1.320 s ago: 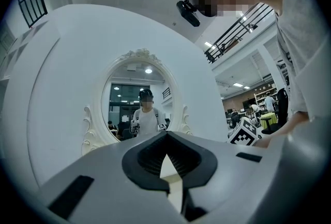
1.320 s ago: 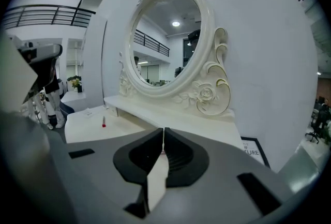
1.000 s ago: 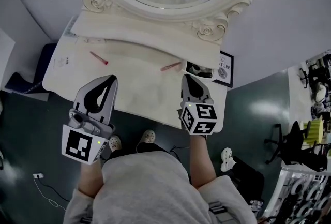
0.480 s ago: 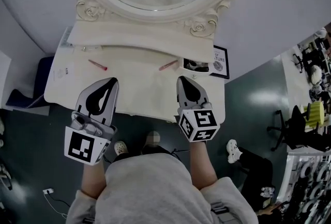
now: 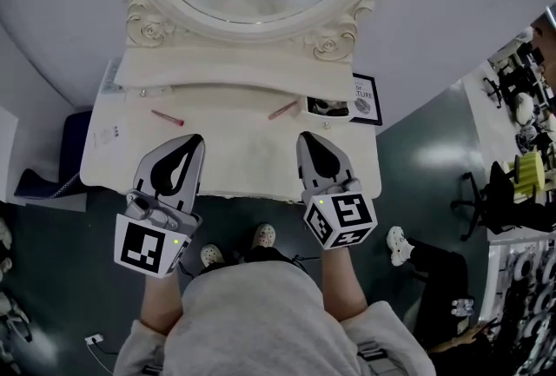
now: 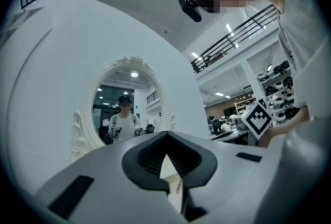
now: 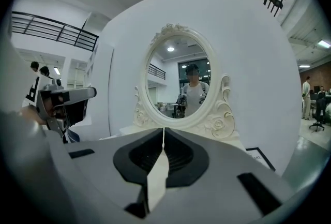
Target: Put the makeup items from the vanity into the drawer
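At the far left of the white desk (image 5: pixel 243 148) lies a small slip of paper (image 5: pixel 105 134). Just to its right, a red pencil (image 5: pixel 166 117) lies slanted on the desk top, well clear of both tools.

The left gripper (image 5: pixel 193 140) hangs over the desk's front left part and points toward the mirror (image 5: pixel 252 25). Its jaws are closed tip to tip, with nothing held. In the left gripper view the tips (image 6: pixel 166 134) meet below the oval mirror (image 6: pixel 124 114). Only a strip of desk and a sliver of something pink show through the hollow behind them.

The mirror stands at the back centre of the desk in a carved white frame. Its glass reflects a person in a pale top holding both tools.

Right of centre, a pink stick (image 5: pixel 283 111) lies slanted near the raised back ledge, ahead of the right gripper and apart from it. The right gripper (image 5: pixel 309 138) is over the desk's front right part, also pointing at the mirror. Its jaws are closed and empty. The right gripper view shows the tips (image 7: pixel 164 129) pressed together under the mirror (image 7: pixel 181 83).

Just beyond the pink stick sits a small dark open compartment (image 5: pixel 326 108) with pale things inside; whether it is the drawer I cannot tell. A black-framed card (image 5: pixel 365 99) stands beside it at the desk's right end.
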`<action>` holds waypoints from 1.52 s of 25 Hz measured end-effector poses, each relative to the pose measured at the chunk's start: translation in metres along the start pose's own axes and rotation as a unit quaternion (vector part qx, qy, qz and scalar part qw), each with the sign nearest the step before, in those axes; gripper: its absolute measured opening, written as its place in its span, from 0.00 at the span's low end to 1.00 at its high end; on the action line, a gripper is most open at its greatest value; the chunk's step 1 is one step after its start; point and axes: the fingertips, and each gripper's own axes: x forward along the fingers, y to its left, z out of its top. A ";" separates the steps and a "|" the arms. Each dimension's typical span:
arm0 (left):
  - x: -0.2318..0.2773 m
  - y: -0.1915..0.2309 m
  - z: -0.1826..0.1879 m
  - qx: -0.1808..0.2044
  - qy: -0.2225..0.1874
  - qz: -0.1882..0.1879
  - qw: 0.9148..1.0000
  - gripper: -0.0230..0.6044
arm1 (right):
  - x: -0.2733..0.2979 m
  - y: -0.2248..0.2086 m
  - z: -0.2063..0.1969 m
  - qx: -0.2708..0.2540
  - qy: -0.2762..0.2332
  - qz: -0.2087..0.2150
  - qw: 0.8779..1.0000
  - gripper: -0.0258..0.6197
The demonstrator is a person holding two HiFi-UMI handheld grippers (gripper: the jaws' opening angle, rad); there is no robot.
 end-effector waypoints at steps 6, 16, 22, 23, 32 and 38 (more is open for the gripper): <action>-0.008 0.003 0.002 -0.003 -0.003 -0.015 1.000 0.05 | -0.013 0.018 0.011 -0.009 -0.018 -0.007 1.000 0.08; -0.021 0.011 0.006 -0.005 -0.007 -0.027 1.000 0.05 | -0.030 0.041 0.030 -0.014 -0.049 -0.015 0.999 0.08; -0.029 0.015 0.008 -0.006 -0.013 -0.036 0.999 0.05 | -0.037 0.053 0.040 -0.016 -0.069 -0.017 0.997 0.08; -0.030 0.016 0.009 -0.005 -0.013 -0.037 0.999 0.05 | -0.038 0.055 0.041 -0.016 -0.072 -0.017 0.997 0.08; -0.040 0.021 0.013 -0.002 -0.015 -0.041 0.999 0.05 | -0.046 0.072 0.051 -0.026 -0.091 -0.018 0.995 0.08; -0.048 0.024 0.012 -0.003 -0.015 -0.041 0.999 0.05 | -0.051 0.083 0.053 -0.028 -0.099 -0.016 0.995 0.08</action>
